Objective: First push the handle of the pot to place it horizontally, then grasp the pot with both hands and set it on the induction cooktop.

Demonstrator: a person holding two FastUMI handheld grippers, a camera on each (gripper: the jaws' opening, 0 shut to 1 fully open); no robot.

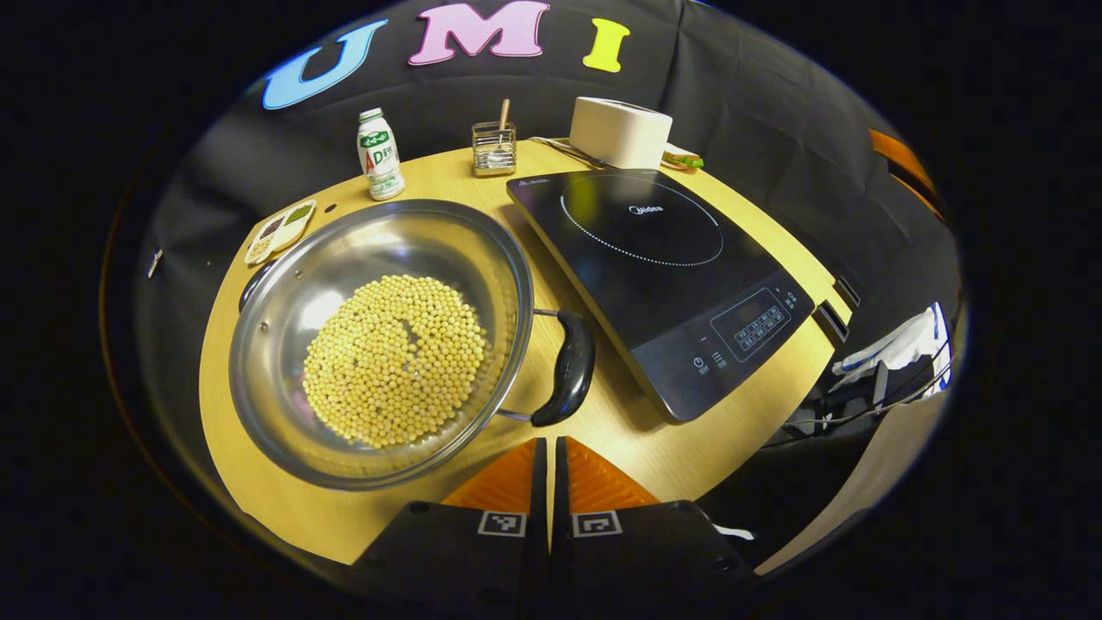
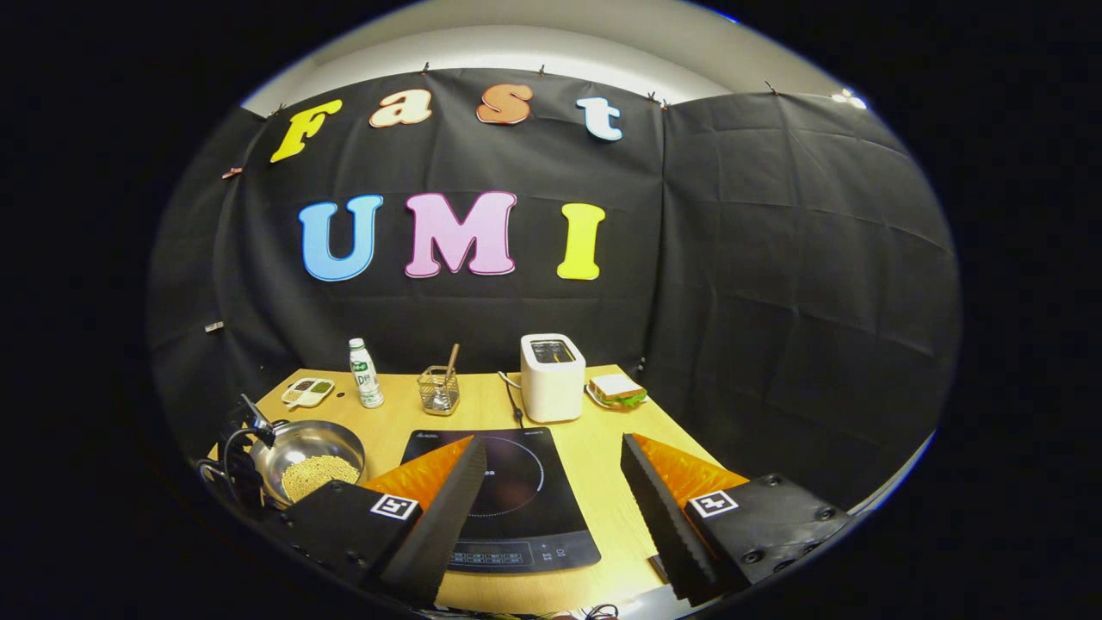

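Wooden table (image 2: 594,465); black-draped booth, perhaps windowless

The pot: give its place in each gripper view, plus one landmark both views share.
Left gripper view: the pot sits left of centre, large, holding beans, its black handle toward the induction cooktop.
Right gripper view: the pot is small, at lower left.
Shared landmark: the white toaster behind the cooktop.

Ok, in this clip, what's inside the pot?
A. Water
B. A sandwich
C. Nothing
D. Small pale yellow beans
D: in the left gripper view the pot holds a heap of small pale yellow beans on its bottom, beside the cooktop.
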